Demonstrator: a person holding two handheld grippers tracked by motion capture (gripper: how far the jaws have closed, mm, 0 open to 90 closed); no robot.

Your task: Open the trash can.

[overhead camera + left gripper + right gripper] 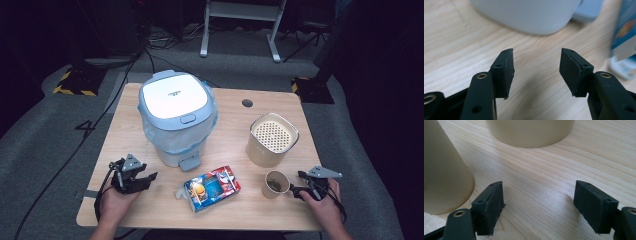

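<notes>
The right gripper point(296, 190) rests on the tabletop point(150, 210) just right of the paper cup point(275, 183), fingers wide and empty. To grip it, swing in squarely at mid-height. The left gripper point(145, 181), also wide and empty, waits left of the cup, beyond the snack box point(212, 188). The high view reveals dregs inside the cup; the right gripper view catches its wall alone.

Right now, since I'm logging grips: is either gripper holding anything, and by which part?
Nothing is held. The left gripper and the right gripper both stand open over bare table; the paper cup sits just outside the right jaws.
</notes>
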